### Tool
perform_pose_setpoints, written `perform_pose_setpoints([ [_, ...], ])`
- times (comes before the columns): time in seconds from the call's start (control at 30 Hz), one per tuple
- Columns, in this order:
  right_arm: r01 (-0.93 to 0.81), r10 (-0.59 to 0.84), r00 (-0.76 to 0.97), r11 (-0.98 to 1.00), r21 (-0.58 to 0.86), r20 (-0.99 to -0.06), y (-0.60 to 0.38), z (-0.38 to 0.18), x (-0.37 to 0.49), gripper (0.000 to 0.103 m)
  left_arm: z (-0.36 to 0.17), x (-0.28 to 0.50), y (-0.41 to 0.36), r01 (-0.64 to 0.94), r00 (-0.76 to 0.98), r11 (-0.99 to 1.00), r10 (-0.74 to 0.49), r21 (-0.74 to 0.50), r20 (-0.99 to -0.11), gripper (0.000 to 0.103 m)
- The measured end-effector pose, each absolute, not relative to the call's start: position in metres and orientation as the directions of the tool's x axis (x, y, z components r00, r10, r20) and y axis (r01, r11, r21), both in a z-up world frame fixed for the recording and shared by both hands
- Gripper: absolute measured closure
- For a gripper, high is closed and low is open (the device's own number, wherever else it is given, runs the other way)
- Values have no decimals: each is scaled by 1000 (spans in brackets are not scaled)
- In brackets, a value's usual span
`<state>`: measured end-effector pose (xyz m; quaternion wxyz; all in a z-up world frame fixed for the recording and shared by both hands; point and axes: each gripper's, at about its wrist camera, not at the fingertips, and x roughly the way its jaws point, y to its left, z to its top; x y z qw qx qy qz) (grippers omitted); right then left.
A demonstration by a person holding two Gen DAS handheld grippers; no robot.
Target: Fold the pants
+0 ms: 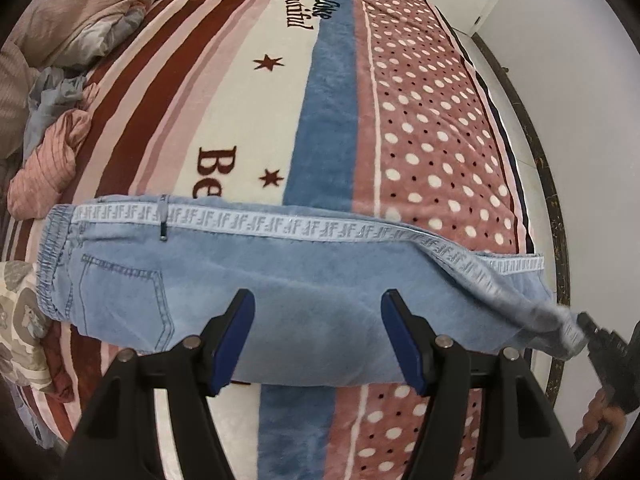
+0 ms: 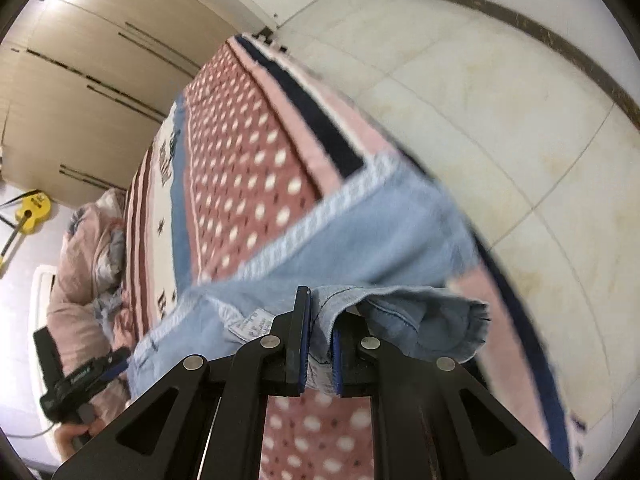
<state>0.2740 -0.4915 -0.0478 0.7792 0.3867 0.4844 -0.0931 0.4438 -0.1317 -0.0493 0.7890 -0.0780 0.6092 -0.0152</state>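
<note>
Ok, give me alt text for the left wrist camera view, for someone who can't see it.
The open left claw hovers over light blue pants laid flat across a striped and polka-dot blanket. At right, the right claw lifts the pants' leg end off the bed; rumpled bedding sits at far left.

We are seeing even, soft indoor lighting in both views, with faint shadows only. Fisheye distortion is bending the bed edges, and dark vignetting is ringing each frame. The left wrist view is staying sharp; motion blur is smearing the pants and the floor in the right wrist view.
</note>
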Motion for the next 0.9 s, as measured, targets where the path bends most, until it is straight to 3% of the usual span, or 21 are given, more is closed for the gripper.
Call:
perform_pose_setpoints([
  [0.43, 519, 279, 462, 684, 512, -842, -548, -84, 322, 97, -72, 468, -153, -99, 221, 990, -72, -96, -973, 41],
  [0.67, 488, 361, 435, 676, 553, -825, -557, -96, 336, 64, -79, 474, -156, -110, 210, 991, -54, -79, -976, 41],
  [0.83, 488, 409, 456, 628, 606, -790, -569, -95, 339, 61, -77, 477, -159, -104, 215, 992, -52, -76, -975, 41],
  [0.9, 506, 370, 477, 627, 593, -797, -580, -87, 336, 52, -75, 478, -159, -100, 217, 992, -52, -75, -975, 41],
])
